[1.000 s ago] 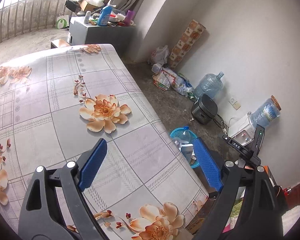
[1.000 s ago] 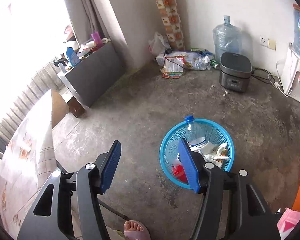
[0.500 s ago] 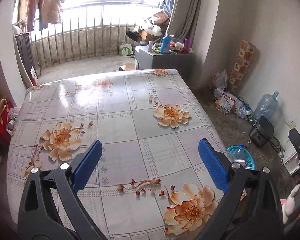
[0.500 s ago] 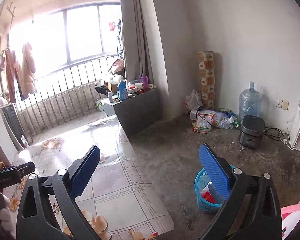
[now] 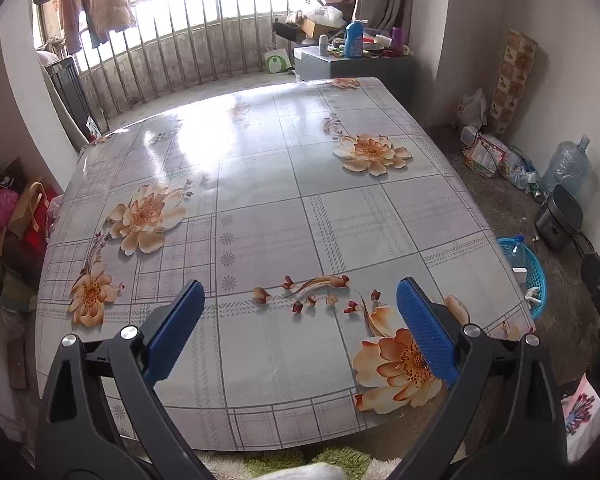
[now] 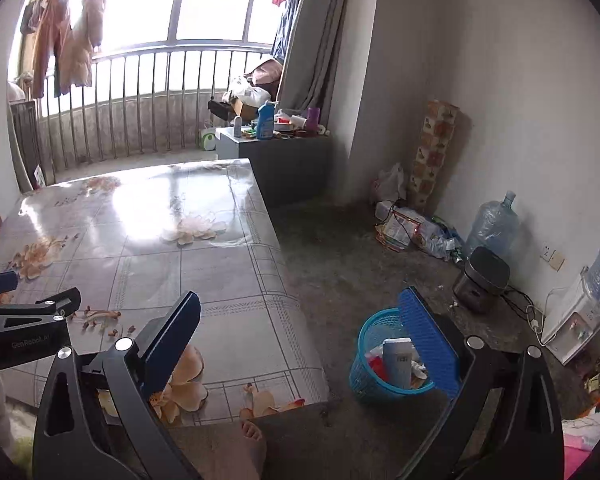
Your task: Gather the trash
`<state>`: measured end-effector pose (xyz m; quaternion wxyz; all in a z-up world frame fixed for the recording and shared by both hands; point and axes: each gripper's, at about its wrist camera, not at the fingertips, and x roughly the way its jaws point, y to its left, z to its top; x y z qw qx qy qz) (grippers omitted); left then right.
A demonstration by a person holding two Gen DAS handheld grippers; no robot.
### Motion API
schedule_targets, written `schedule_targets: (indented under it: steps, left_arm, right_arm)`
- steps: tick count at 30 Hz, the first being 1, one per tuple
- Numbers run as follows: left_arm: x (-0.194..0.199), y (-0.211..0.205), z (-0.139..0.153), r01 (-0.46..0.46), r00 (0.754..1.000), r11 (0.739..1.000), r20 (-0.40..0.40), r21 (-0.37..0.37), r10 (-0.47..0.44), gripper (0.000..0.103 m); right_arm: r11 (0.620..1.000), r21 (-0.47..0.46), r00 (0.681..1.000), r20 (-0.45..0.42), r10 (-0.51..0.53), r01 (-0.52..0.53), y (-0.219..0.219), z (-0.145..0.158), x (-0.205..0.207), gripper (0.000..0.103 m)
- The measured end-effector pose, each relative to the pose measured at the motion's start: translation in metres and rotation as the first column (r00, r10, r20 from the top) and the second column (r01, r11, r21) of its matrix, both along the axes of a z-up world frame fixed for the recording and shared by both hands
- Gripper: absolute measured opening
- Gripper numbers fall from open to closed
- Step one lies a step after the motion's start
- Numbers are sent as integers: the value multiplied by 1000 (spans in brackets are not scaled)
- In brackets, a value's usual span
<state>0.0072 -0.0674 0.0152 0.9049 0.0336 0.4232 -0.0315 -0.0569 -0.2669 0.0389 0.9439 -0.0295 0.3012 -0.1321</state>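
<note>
Both grippers are held up over the near edge of the counter [image 5: 300, 208], and neither carries anything. The left gripper [image 5: 296, 320] has its blue pads spread wide at the bottom of the left wrist view, with only the flowered cloth between them. The right gripper [image 6: 300, 328] is just as wide at the bottom of its own view, its left pad over the counter corner and its right pad in front of the basket.

The collecting looks close to finished, or between items: no loose trash shows on the counter top in either view. The blue basket [image 6: 370, 364] stands on the floor [image 6: 340, 280] just beside the counter's right edge, at lower centre-right of the right wrist view and at the right edge of the left wrist view. Inside it stand a pale upright carton [image 6: 397, 360], something red, and crumpled white scraps; from the left wrist view a clear bottle with a blue cap [image 5: 518, 250] also rises out of it.

The next move, I'd guess, is to scan for anything left. The likeliest candidates are the wrappers and bags [image 6: 412, 232] heaped against the far wall at right of the frame, well apart from the basket. Reaching them means walking over and lowering a gripper to the floor; whether they count as trash I cannot tell.
</note>
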Motion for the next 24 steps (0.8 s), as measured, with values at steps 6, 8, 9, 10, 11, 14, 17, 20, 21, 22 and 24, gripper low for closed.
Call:
schedule_targets:
  steps: [6,8,9,10,11,14,17,20,21,22,24]
  left_arm:
    - [1,-6,-4,4,1000,1000,-19,2,-4,93]
    - [2,-8,-6,8,1000,1000,-25,6,-8,93]
    - [2,-8,-6,10,1000,1000,-29,5,-9,93]
    - [2,-9,-7,10,999,1000,-33,5,-10,93]
    - [3,-9,-7,10,999,1000,-35,6,-9,93]
    - [3,-10,-7,9,999,1000,-35,8,-9,93]
    - [3,-10,-8,8,999,1000,-38,7,-8,93]
    - [3,-10,-9,6,999,1000,-39,9,-6,93]
    - [4,-11,-9,6,999,1000,-40,9,-6,93]
    - [4,-10,-9,7,999,1000,-39,10,-6,93]
    - [4,-10,-9,5,999,1000,-37,10,-4,93]
  right_arm:
    - [1000,-14,995,-102,-6,5,-4,-17,1,97]
    - [1000,-21,994,-112,-17,15,-7,-18,0,96]
    - [1000,-21,993,-115,-23,20,-8,-19,0,97]
    - [999,-17,993,-118,-28,27,-10,-18,0,97]
    - [999,-12,992,-121,-34,33,-12,-19,1,97]
    - [999,2,991,-126,-44,45,-18,-21,3,97]
    - [999,6,990,-131,-46,47,-19,-22,4,96]
    - [999,7,990,-132,-46,47,-21,-22,5,96]
    - [999,8,990,-131,-46,47,-21,-22,5,96]
    - [999,9,990,-130,-46,48,-20,-23,4,96]
    - [999,10,990,-130,-47,49,-22,-24,5,96]
